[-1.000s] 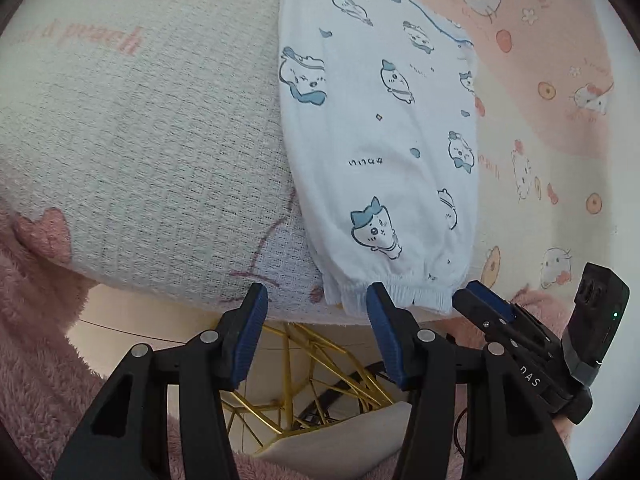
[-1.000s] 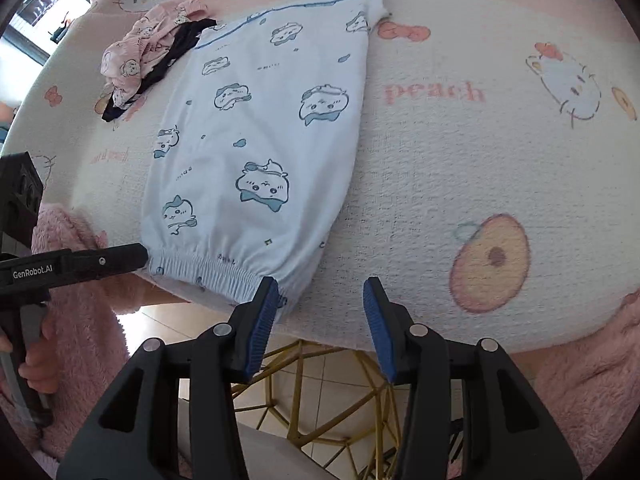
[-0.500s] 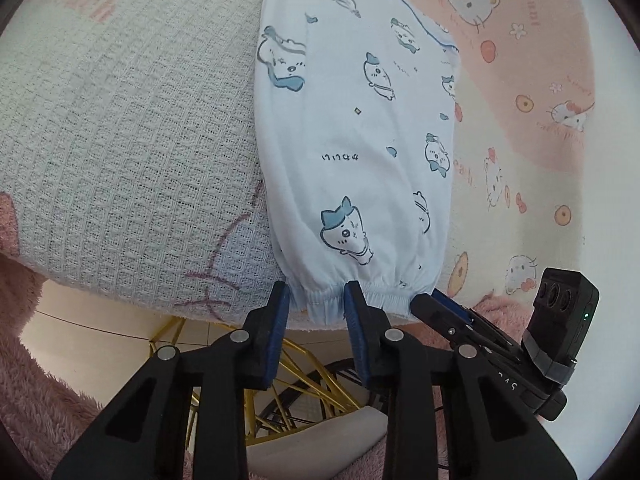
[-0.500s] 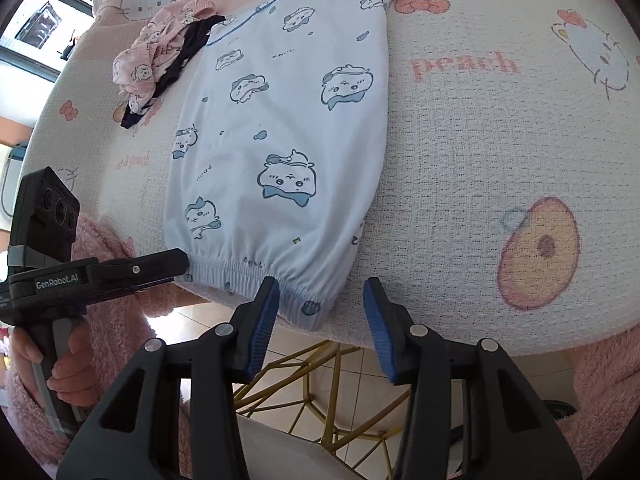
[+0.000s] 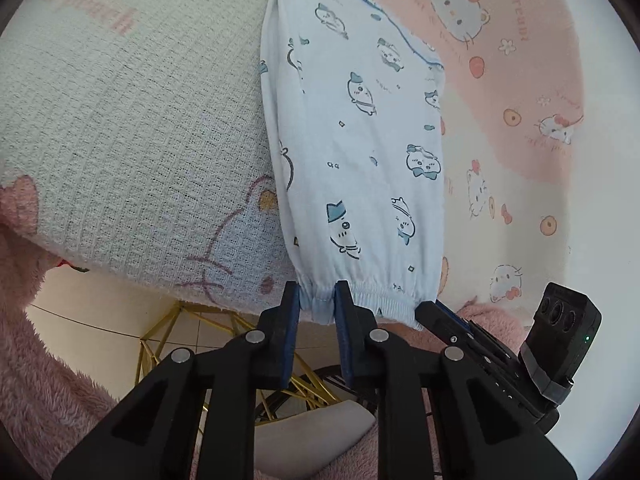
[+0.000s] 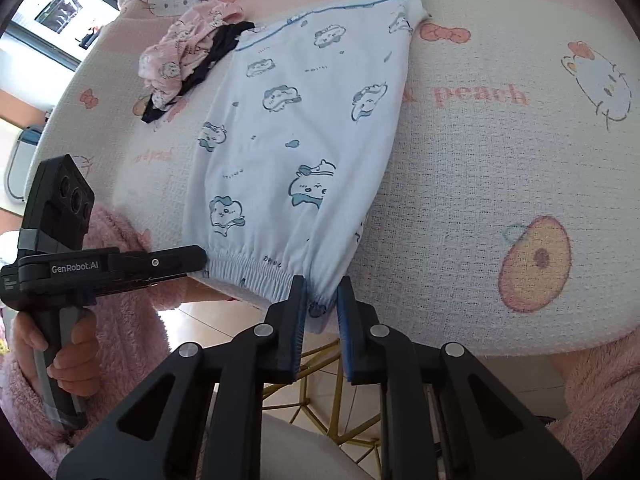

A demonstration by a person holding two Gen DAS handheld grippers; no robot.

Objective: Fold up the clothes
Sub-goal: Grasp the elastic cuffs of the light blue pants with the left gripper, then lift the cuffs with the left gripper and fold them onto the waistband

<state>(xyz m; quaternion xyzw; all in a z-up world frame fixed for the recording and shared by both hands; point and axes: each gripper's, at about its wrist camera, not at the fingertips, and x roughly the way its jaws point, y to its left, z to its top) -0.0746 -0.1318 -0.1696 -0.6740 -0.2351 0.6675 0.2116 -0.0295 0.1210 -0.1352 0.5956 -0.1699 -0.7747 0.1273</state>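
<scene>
While a second ago both tongs were being held spread just short of the gathered hem, that hem is now being taken between them. The left tongs (image 5: 316,300) are being closed on the elastic cuff at one corner of the pale blue printed garment (image 5: 352,152), and the bunched cloth is being squeezed between the blue pads (image 5: 343,304). The right tongs (image 6: 322,300) are likewise being closed on the opposite corner of the same hem, with a fold of fabric being pinched between the two pads. The garment itself is being left lying flat on the tabletop, spread over the waffle-weave cover (image 6: 480,184), its gathered hem reaching the near edge and its far end pointing away from the person. A crumpled pink and black bundle (image 6: 188,52) is being left untouched beside its far corner.

With both near corners being gripped at once, the first fold is judged to be starting: the hem is probably being readied for lifting and carrying toward the far end. The cloth is thin and limp, so some sagging between the two grips is to be expected, and an even lift is being called for.
</scene>
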